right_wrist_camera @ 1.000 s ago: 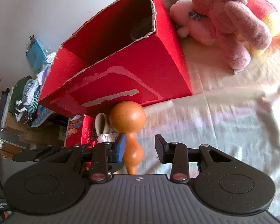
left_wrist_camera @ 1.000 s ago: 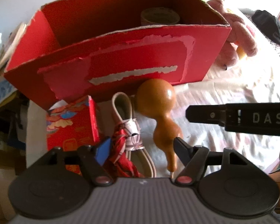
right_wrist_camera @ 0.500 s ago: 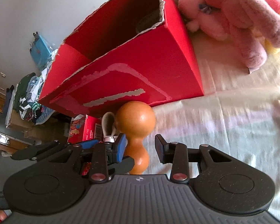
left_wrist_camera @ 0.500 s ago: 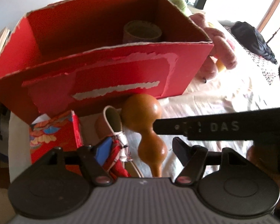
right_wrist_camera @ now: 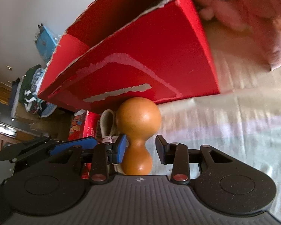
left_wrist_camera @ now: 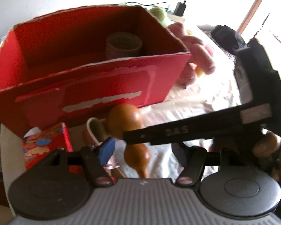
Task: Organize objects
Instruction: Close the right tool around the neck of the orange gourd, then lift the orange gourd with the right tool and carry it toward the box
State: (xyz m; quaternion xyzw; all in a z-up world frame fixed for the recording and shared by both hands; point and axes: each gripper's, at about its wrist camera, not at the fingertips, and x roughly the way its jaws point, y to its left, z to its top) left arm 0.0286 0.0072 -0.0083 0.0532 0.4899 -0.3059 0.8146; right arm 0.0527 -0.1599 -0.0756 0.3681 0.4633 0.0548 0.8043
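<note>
An orange-brown wooden gourd (right_wrist_camera: 138,120) lies on the pale bedsheet in front of a torn red cardboard box (right_wrist_camera: 140,60). My right gripper (right_wrist_camera: 140,147) is open with the gourd's narrow waist between its fingers; the blue left pad (right_wrist_camera: 120,146) sits against the gourd and a gap shows on the right. In the left wrist view the gourd (left_wrist_camera: 127,120) lies partly under the right gripper's black arm (left_wrist_camera: 196,129). My left gripper (left_wrist_camera: 142,150) hangs open just behind the gourd. The red box (left_wrist_camera: 103,86) holds a brown cylinder (left_wrist_camera: 123,46).
A small red patterned carton (left_wrist_camera: 45,146) and a beige strap loop (left_wrist_camera: 93,131) lie left of the gourd. Pink plush toys (right_wrist_camera: 252,18) sit right of the box. A black garment (left_wrist_camera: 226,35) lies at the far right. A hand (left_wrist_camera: 267,146) holds the right gripper.
The right gripper has moved forward until the gourd's waist sits between its open fingers. The left gripper has risen and tilted, showing more of the box's inside. Neither gripper has shut.
</note>
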